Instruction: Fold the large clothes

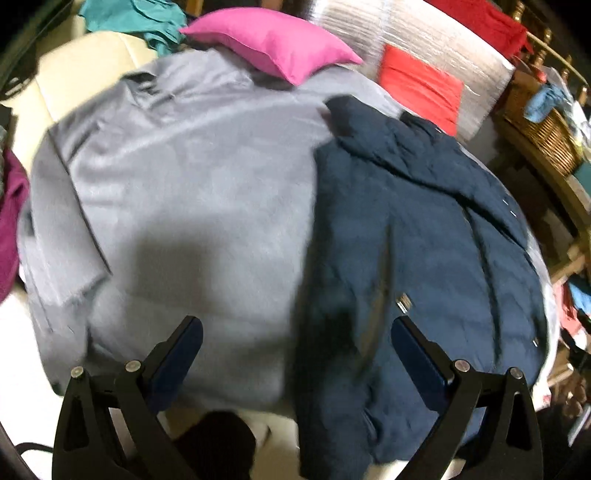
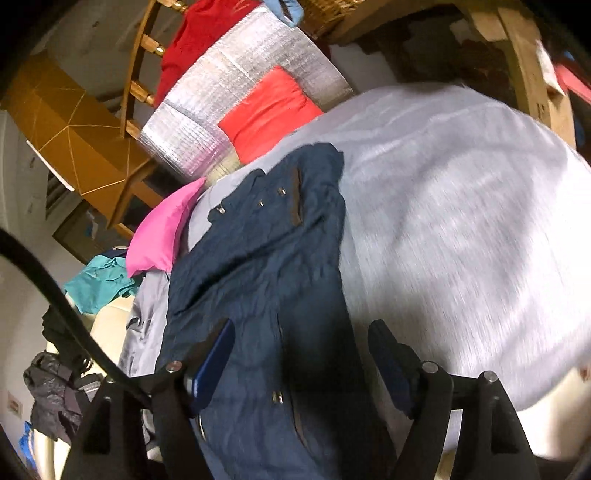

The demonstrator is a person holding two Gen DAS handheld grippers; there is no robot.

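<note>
A cluttered room surrounded a bed or couch covered by a wide grey blanket (image 1: 177,192), and everything here is placed against that blanket. A navy quilted jacket (image 1: 413,236) lay spread on the blanket's right part as the left wrist camera saw it, collar toward the far end and hem near the camera. A magenta pillow (image 1: 273,40) rested on the blanket's far edge. Beyond the far edge stood a silver foil-like panel (image 1: 424,40) with a red cloth (image 1: 421,86) in front of it.

The left gripper (image 1: 295,332) hovered above the blanket's near edge, its fingers spread wide and holding nothing, one over grey cloth and the other over the jacket's hem.

The left view alone showed a wicker basket (image 1: 543,136) off the blanket's right side, a teal garment (image 1: 136,18) past its far left corner, and a maroon cloth (image 1: 11,218) at its left edge.

The right wrist view looked across the jacket (image 2: 258,266) from another angle and showed its metal snaps and a brown-trimmed collar. The right gripper (image 2: 301,332) was also spread wide and empty, above the jacket's lower part. Only this view showed a wooden chair (image 2: 136,85) and a tan cardboard box (image 2: 74,122) beyond the blanket's far end, and a black cable (image 2: 55,295) crossing the near left. Both frames were motion-blurred.
</note>
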